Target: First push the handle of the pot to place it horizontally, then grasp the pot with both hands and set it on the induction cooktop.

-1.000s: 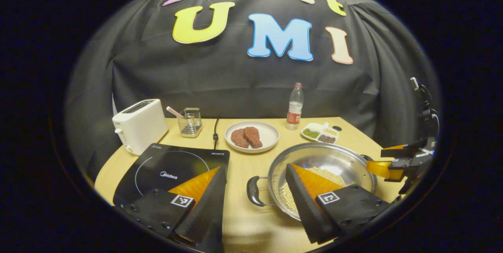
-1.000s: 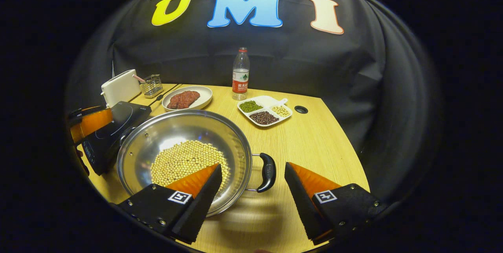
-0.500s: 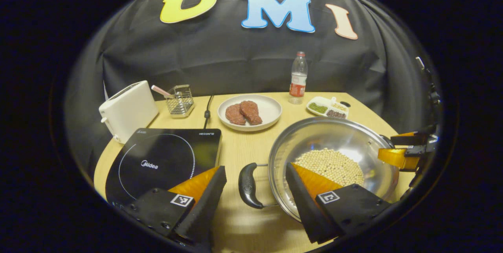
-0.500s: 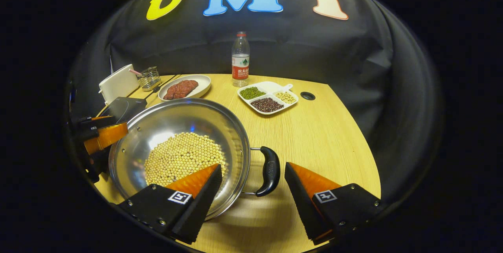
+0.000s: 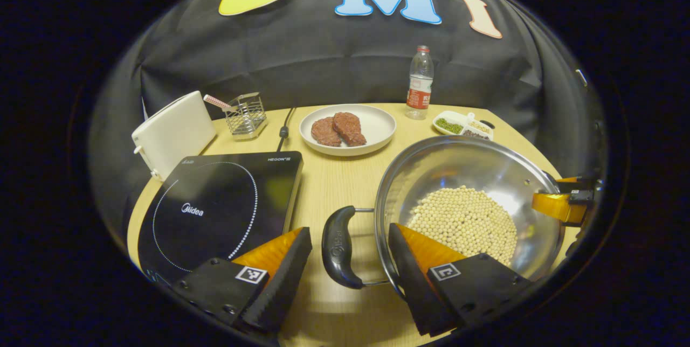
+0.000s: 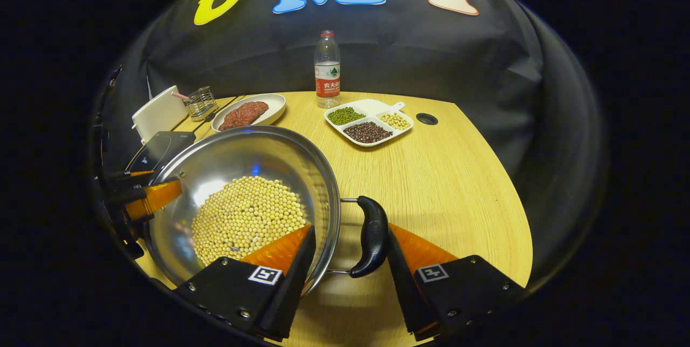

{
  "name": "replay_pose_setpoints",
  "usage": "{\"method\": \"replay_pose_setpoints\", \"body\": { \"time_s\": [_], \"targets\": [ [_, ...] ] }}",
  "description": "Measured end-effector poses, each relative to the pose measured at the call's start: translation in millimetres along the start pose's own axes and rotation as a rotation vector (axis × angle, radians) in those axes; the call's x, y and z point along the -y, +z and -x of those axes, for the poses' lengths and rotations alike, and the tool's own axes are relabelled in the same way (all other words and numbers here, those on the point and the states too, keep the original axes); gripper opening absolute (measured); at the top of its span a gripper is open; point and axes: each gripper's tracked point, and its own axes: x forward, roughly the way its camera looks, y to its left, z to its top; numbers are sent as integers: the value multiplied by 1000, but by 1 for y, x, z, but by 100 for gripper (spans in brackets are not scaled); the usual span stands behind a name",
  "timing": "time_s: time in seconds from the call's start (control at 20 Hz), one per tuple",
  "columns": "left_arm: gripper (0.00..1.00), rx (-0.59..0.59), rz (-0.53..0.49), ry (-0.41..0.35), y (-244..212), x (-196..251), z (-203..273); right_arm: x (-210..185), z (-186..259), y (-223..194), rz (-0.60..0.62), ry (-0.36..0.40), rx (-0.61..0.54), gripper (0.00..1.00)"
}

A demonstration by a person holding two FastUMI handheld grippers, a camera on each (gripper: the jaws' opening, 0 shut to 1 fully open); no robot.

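A steel pot [image 5: 458, 169] holding pale soybeans [image 5: 463, 223] stands on the wooden table, right of the black induction cooktop [image 5: 215, 201]. Its black left handle [image 5: 335, 247] lies between the fingers of my left gripper [image 5: 347, 231], which is open and touches nothing. In the right gripper view the pot [image 6: 242, 153] has its black right handle [image 6: 372, 234] between the fingers of my right gripper [image 6: 350, 228]. That gripper is open, with its right finger against the handle and its left finger over the rim. The left gripper [image 6: 153, 199] shows at the pot's far side, before the cooktop [image 6: 156, 150].
A white toaster [image 5: 172, 134] and a wire utensil rack [image 5: 245, 115] stand behind the cooktop. A plate with meat [image 5: 347, 129], a water bottle [image 5: 420, 83] and a divided dish of beans [image 6: 369, 123] sit at the back. A cable hole [image 6: 427, 118] is near the table's right edge.
Both grippers have moved down and forward onto the pot's handles. The right gripper's fingers have narrowed a little around the right handle. The pot stands where it was.
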Motion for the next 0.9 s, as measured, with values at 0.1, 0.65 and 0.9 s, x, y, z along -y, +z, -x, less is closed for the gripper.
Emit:
{"method": "replay_pose_setpoints", "body": {
  "time_s": [0.1,0.65,0.9],
  "targets": [
    [93,-1,-6,-6,0,4,-1,-1,0,1,-31,15,0,68],
    [73,10,26,39,3,4,0,-2,0,8,-61,30,-7,50],
    [69,13,60,30,2,3,11,-5,10,9,-62,30,-6,50]
  ]
}}
